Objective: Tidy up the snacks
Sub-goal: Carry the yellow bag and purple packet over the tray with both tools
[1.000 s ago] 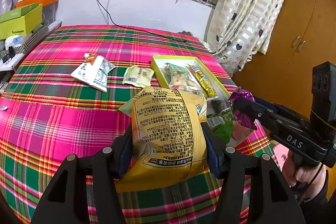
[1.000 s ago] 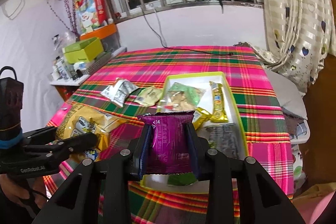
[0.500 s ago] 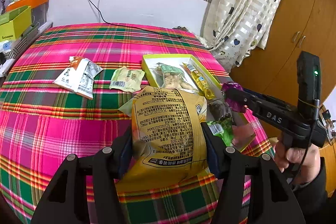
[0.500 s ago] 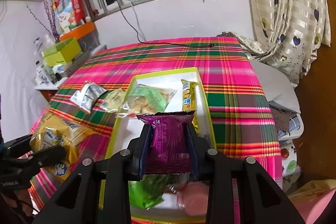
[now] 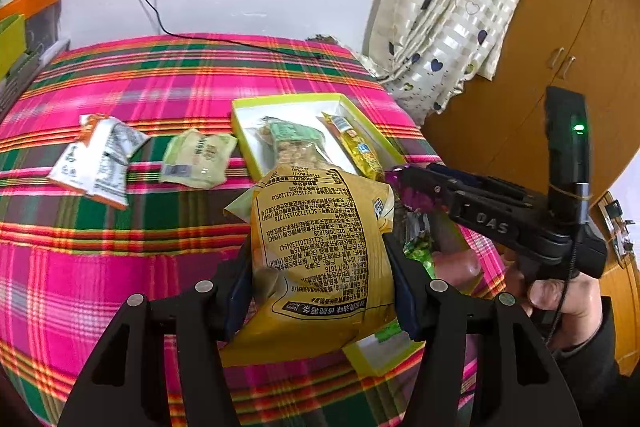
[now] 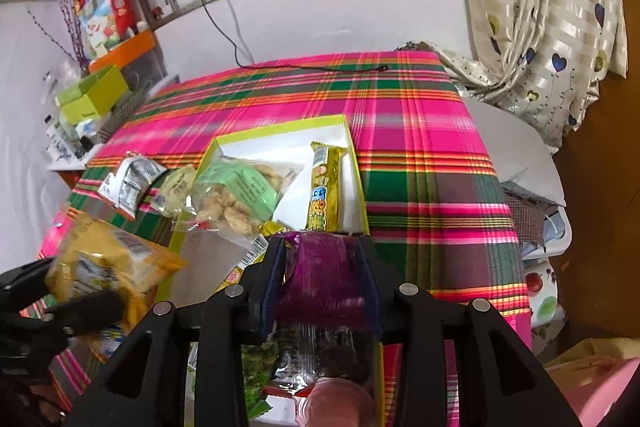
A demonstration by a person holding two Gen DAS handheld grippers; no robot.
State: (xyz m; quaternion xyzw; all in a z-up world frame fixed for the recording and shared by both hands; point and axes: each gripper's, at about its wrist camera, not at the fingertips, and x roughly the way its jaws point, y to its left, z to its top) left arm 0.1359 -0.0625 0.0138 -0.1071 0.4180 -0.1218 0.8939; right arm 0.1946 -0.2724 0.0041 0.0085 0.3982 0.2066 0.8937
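My left gripper (image 5: 318,259) is shut on a big yellow snack bag (image 5: 320,251), held upright above the near end of the yellow-green box (image 5: 280,101). My right gripper (image 6: 322,247) hangs over the same box (image 6: 280,133); its jaws are opening and a blurred purple packet (image 6: 320,267) slips down between them. A green biscuit bag (image 6: 240,191) and a yellow bar (image 6: 322,195) lie in the box. Below my right gripper lie a green packet and a pink round item (image 6: 332,403). From the left wrist view the right gripper (image 5: 404,183) shows with the purple packet (image 5: 414,193) at its tips.
A white packet (image 5: 100,159) and a pale green packet (image 5: 196,159) lie on the plaid cloth left of the box. A black cable (image 5: 240,43) runs along the far edge. A cluttered shelf (image 6: 92,95) stands left, a curtain (image 6: 540,27) and a wooden cabinet (image 5: 560,67) right.
Both grippers moved forward over the box. The right jaws have spread, and the purple packet, gripped firmly before, now sits lower and blurred between them. The left still grips the yellow bag.
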